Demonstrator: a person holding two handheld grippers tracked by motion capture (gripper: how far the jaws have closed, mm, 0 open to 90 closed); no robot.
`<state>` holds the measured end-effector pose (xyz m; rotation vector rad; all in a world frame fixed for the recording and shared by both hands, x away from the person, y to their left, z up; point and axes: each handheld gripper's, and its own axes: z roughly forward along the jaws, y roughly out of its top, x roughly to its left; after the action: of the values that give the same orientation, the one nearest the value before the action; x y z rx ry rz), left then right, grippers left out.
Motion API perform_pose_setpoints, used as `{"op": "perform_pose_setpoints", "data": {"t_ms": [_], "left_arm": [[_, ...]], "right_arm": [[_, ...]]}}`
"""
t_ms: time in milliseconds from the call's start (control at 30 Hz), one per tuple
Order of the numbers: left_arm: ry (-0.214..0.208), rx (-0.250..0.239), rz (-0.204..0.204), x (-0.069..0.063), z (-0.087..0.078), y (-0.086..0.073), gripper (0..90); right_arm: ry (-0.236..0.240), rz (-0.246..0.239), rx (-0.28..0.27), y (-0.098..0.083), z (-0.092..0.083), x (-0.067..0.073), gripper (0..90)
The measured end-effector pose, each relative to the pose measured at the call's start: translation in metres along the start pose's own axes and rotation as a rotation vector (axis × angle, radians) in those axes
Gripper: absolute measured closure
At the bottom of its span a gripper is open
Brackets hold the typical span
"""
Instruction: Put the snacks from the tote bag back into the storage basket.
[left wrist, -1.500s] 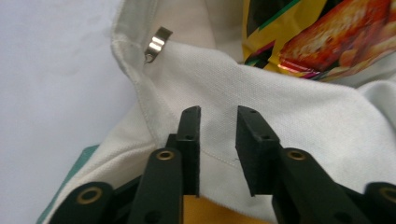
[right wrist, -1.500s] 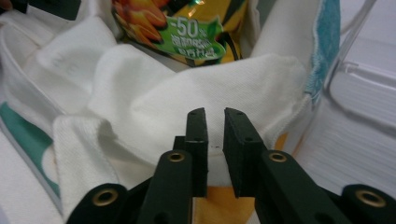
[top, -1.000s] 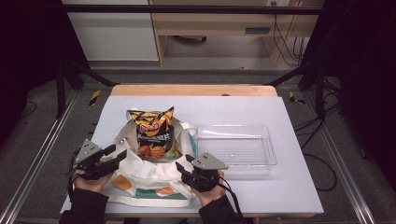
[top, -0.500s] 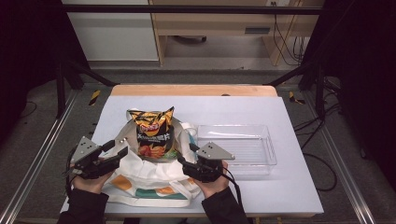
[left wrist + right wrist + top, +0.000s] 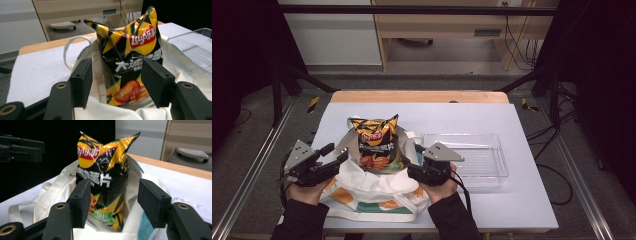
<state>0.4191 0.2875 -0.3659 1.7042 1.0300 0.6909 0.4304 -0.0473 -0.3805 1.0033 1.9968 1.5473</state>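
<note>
Left hand-held gripper (image 5: 338,154) and right hand-held gripper (image 5: 411,170) flank the tote bag (image 5: 377,192), both angled inward and gripped from below. Jaws have just been opening: both spread wide, nothing clamped. Chip bag (image 5: 374,141), glossy crinkled foil, stands upright in the soft cream cloth tote on the table (image 5: 522,200). Both sit slightly higher than a second ago. Clear ribbed plastic tray (image 5: 482,157) just right.
</note>
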Motion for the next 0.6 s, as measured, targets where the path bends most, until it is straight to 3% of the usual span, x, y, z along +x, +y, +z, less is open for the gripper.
{"op": "perform_pose_setpoints", "data": {"t_ms": [267,600], "left_arm": [[0.007,0.0,0.013,0.003,0.009,0.011,38.3],[0.001,-0.007,-0.001,0.001,0.023,0.025,34.6]], "right_arm": [[0.005,-0.017,-0.004,0.018,0.007,0.002,43.5],[0.007,-0.018,0.018,0.024,0.024,0.004,43.2]]}}
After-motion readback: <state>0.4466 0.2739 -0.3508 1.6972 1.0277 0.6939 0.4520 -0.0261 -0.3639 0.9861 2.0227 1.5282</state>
